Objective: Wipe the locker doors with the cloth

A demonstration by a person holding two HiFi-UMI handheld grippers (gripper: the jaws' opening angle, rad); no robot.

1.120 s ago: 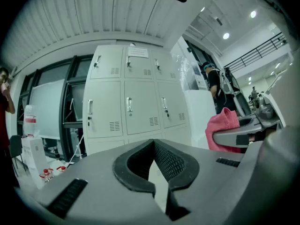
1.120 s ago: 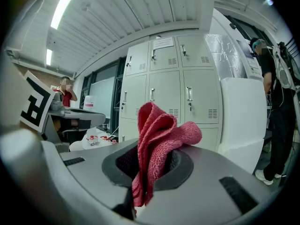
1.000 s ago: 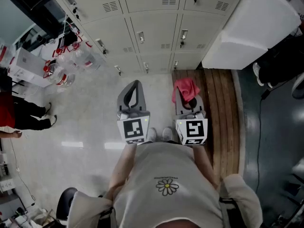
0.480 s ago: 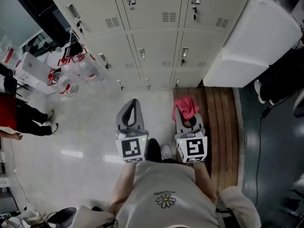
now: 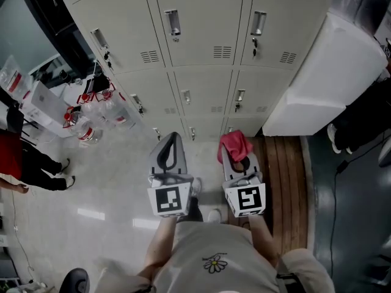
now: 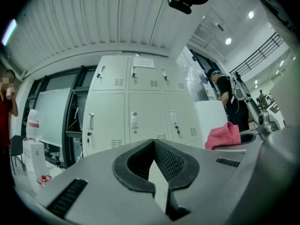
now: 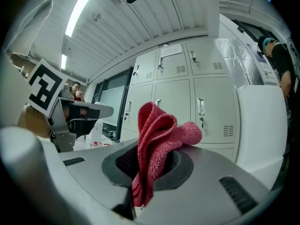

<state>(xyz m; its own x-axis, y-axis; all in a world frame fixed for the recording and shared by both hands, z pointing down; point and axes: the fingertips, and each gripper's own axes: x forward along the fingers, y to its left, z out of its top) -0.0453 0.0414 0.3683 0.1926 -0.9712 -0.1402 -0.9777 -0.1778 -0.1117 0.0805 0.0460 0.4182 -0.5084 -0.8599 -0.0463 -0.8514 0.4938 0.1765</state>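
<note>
Left claw: your left claw (image 5: 173, 138) has its jaws together at the tips, with nothing held. Only pale locker front shows through the slit lower down.
Right claw: your right claw (image 7: 149, 159) is clamped on the red cloth (image 7: 157, 132), which bunches upward and flops over to the right.
Cloth: it is held in the air in front of the locker doors (image 5: 208, 35), apart from them.
Hidden: in the head view the cloth covers the right claw's tips, and your hands sit out of sight under the marker cubes (image 5: 168, 199).
Cut off: the top row of doors runs out of frame.
</note>
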